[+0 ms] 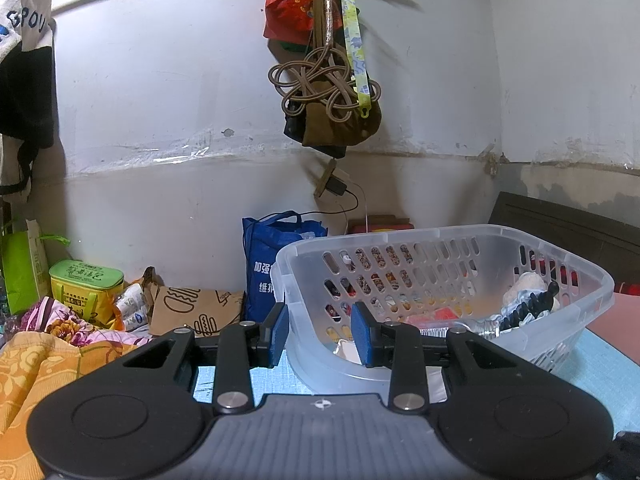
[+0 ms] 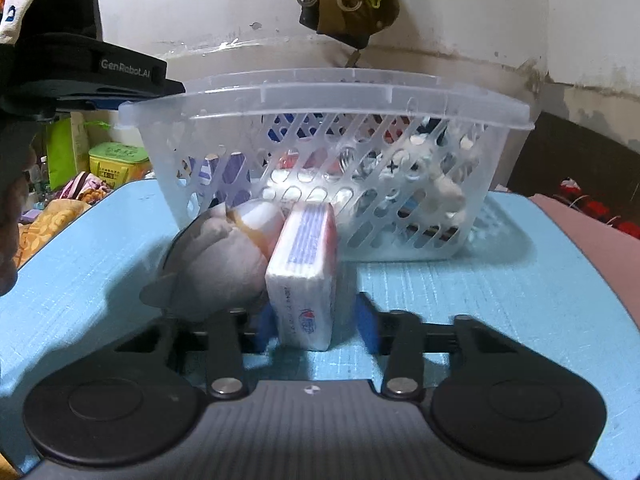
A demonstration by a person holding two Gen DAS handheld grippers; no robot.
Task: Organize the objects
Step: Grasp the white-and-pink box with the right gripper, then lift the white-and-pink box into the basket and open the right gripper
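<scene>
A clear plastic basket [image 1: 592,280] stands on the blue table and holds several small items, among them a black comb-like thing [image 1: 528,308] and a white cloth item [image 1: 524,286]. My left gripper [image 1: 320,332] is open and empty, its blue pads either side of the basket's near corner. In the right wrist view the basket [image 2: 328,92] is straight ahead. My right gripper [image 2: 316,326] is open around a white tissue pack [image 2: 306,272] standing on edge; the right pad looks apart from it. A grey plush toy [image 2: 216,264] lies against the pack's left side.
The left gripper body [image 2: 92,76] hovers at the basket's left rim. Left of the table lie orange and floral bedding [image 1: 40,360], a green tin [image 1: 86,284], a paper bag [image 1: 192,312] and a blue bag [image 1: 264,264]. Bags hang on the wall [image 1: 328,92].
</scene>
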